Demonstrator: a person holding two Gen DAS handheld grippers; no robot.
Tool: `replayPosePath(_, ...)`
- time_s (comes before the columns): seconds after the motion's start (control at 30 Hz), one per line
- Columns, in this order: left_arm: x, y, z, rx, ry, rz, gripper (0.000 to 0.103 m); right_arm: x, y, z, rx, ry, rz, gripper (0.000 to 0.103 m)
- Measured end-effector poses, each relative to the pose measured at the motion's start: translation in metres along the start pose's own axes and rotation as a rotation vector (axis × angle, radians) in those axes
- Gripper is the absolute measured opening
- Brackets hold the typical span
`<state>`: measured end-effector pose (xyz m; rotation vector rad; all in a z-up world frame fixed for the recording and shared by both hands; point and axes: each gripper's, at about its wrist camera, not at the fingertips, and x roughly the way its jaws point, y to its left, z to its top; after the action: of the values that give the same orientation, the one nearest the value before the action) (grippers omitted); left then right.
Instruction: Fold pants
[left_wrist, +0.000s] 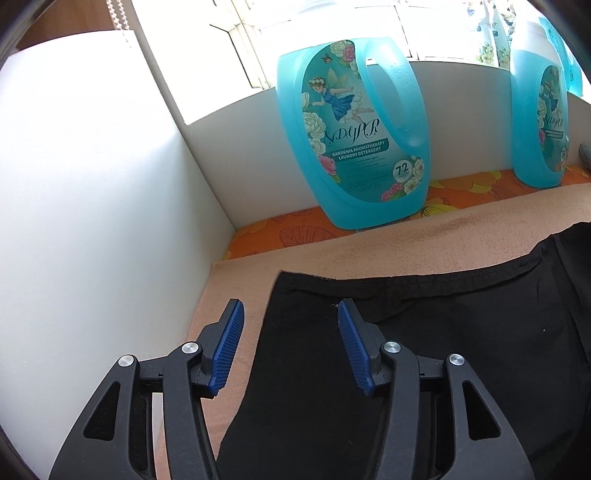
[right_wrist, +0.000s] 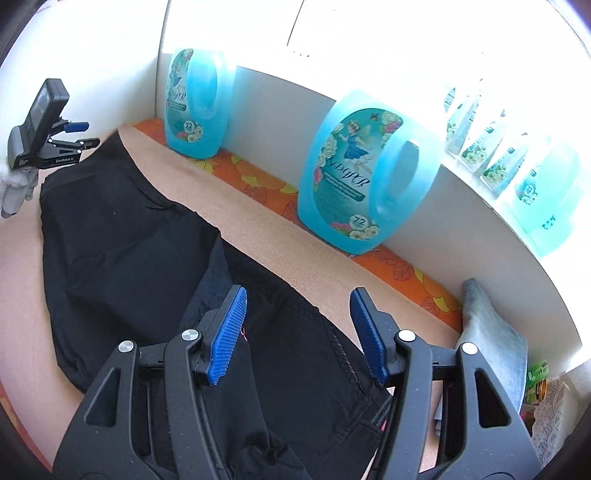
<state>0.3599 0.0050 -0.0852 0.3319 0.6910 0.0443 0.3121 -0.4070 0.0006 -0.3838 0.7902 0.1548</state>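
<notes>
Black fabric pants (right_wrist: 140, 240): flat, partly folded, on the peach-coloured tabletop (right_wrist: 258, 236), before 2 blue detergent jugs (right_wrist: 365, 177). Left claw (left_wrist: 290, 332) and right claw (right_wrist: 297, 325) above pants, both spread apart, gripping nothing.

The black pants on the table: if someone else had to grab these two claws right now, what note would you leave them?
Left claw: open, holding nothing, over one end of the black pants.
Right claw: open, holding nothing, over the other end.
The pants lie spread lengthwise on the peach mat, partly layered near the right claw; I cannot tell whether that is a deliberate fold.
Two blue detergent bottles stand behind, apart from the pants.
Done: pants laid out. Left: probably grip both ends and fold them over.
</notes>
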Motion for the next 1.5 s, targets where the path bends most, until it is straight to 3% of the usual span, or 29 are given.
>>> replayPosePath(0.27, -0.034, 0.003, -0.005, -0.007, -0.044, -0.003, 0.053, -0.061, -0.008, -0.063, 0.097, -0.04, 0.03, 0.061)
replayPosePath(0.5, -0.08, -0.062, -0.03, 0.141, -0.079, -0.154, 0.053, -0.092, 0.013, -0.126, 0.092, -0.032, 0.119, 0.061)
replayPosePath(0.7, -0.123, -0.127, -0.043, 0.233, -0.099, -0.37, 0.053, -0.103, 0.029, -0.157, 0.056, -0.012, 0.186, 0.069)
replayPosePath(1.0, -0.17, -0.219, -0.073, 0.407, -0.069, -0.664, 0.053, -0.092, 0.042, -0.163, 0.0, -0.002, 0.202, 0.069)
replayPosePath(1.17, -0.172, -0.254, -0.084, 0.5, -0.069, -0.685, 0.053, -0.081, 0.065, -0.157, -0.073, 0.007, 0.235, 0.069)
replayPosePath(1.37, -0.161, -0.266, -0.086, 0.496, -0.05, -0.688, 0.049, -0.061, 0.073, -0.145, -0.129, 0.038, 0.194, 0.069)
replayPosePath(1.43, -0.159, -0.268, -0.085, 0.504, -0.048, -0.692, 0.033, -0.053, 0.065, -0.139, -0.114, 0.056, 0.187, 0.055)
replayPosePath(1.5, -0.156, -0.269, -0.085, 0.507, -0.047, -0.7, 0.025, -0.049, 0.053, -0.133, -0.08, 0.064, 0.216, 0.036)
